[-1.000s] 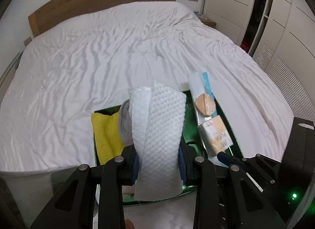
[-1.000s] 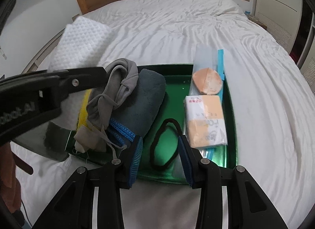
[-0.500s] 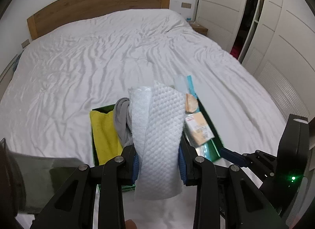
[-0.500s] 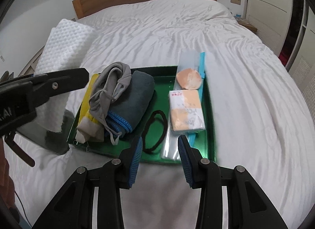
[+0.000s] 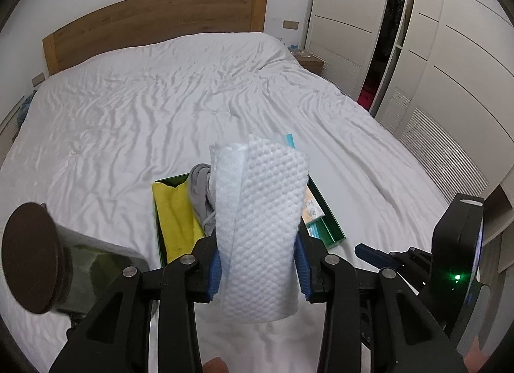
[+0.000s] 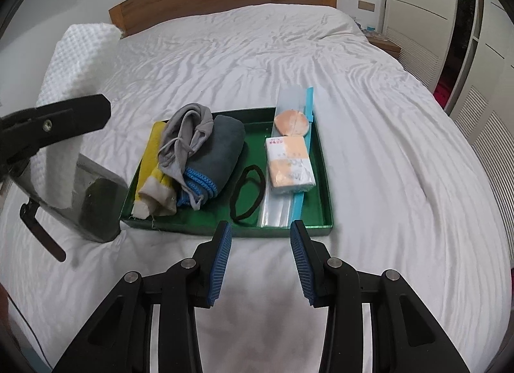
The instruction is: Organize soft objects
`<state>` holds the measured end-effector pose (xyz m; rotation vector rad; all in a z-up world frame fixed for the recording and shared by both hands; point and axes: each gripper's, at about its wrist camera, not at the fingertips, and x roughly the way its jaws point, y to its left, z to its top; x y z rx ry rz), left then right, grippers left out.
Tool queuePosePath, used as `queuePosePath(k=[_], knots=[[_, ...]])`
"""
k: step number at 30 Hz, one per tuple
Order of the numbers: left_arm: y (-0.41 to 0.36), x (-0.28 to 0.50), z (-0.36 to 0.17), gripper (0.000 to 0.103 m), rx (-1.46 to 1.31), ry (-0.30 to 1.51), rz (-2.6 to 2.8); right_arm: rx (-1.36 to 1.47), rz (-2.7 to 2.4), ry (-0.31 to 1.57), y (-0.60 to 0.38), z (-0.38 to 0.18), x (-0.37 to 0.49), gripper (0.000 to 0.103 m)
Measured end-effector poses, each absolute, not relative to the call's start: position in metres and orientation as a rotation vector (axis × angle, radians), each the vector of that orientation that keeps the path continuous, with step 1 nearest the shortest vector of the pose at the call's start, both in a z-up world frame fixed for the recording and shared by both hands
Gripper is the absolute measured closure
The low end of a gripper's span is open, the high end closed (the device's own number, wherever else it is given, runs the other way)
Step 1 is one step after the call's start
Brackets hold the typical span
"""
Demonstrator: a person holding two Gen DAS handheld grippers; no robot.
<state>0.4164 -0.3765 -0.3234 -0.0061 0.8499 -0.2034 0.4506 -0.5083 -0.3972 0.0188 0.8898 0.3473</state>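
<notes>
My left gripper [image 5: 257,264] holds a white waffle-textured cloth [image 5: 260,219] upright between its blue pads; its jaws are opening slightly, with the pads still against the cloth. That cloth [image 6: 74,61] also shows at the left of the right wrist view. Behind it a green tray [image 6: 225,231] lies on the bed. The tray holds a yellow cloth [image 6: 149,154], a grey garment [image 6: 186,135], a dark grey towel [image 6: 225,145], a black hairband [image 6: 247,193], a tissue pack [image 6: 289,161] and a bagged powder puff [image 6: 290,121]. My right gripper [image 6: 260,254] hangs open and empty before the tray's near rim.
A clear plate with a brown disc [image 5: 29,257] juts from the left gripper's side. The white bedsheet [image 6: 385,148] spreads all around the tray. A wooden headboard [image 5: 154,23] is at the far end, wardrobe doors [image 5: 449,52] and a bedside table [image 5: 308,61] to the right.
Both grippers have drawn back and risen from the tray, which now looks smaller and farther. The white cloth stays in the left gripper; the right stays open.
</notes>
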Motion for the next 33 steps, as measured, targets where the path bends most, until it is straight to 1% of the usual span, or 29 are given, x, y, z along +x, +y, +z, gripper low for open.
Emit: queuePosePath(k=[2, 5, 7, 8, 10, 11, 12, 15, 25, 33], knots=[[-0.374, 0.409, -0.319, 0.068, -0.011, 0.845, -0.213, 0.014, 0.343, 0.889, -0.507, -0.394, 0.442, 0.064], [-0.371, 0.396, -0.312, 0.060, -0.015, 0.829, -0.221, 0.010, 0.338, 0.884, -0.506, -0.387, 0.428, 0.064], [-0.368, 0.385, -0.303, 0.059, -0.025, 0.815, -0.237, 0.003, 0.331, 0.876, -0.505, -0.379, 0.414, 0.064], [-0.365, 0.376, -0.298, 0.056, -0.032, 0.810, -0.249, 0.002, 0.328, 0.873, -0.506, -0.376, 0.410, 0.064], [-0.359, 0.362, -0.289, 0.048, -0.027, 0.801, -0.251, -0.010, 0.315, 0.865, -0.505, -0.366, 0.396, 0.064], [-0.355, 0.356, -0.285, 0.040, -0.025, 0.796, -0.255, -0.013, 0.308, 0.863, -0.505, -0.360, 0.387, 0.064], [-0.349, 0.347, -0.279, 0.035, -0.030, 0.788, -0.255, -0.015, 0.303, 0.863, -0.506, -0.354, 0.376, 0.064], [-0.331, 0.324, -0.263, 0.030, -0.049, 0.791, -0.267, -0.049, 0.287, 0.854, -0.502, -0.333, 0.346, 0.064], [-0.268, 0.271, -0.222, 0.030, -0.063, 0.830, -0.239, -0.063, 0.321, 0.825, -0.462, -0.256, 0.241, 0.059], [-0.214, 0.229, -0.185, 0.030, -0.052, 0.772, -0.235, -0.077, 0.318, 0.783, -0.424, -0.206, 0.181, 0.059]])
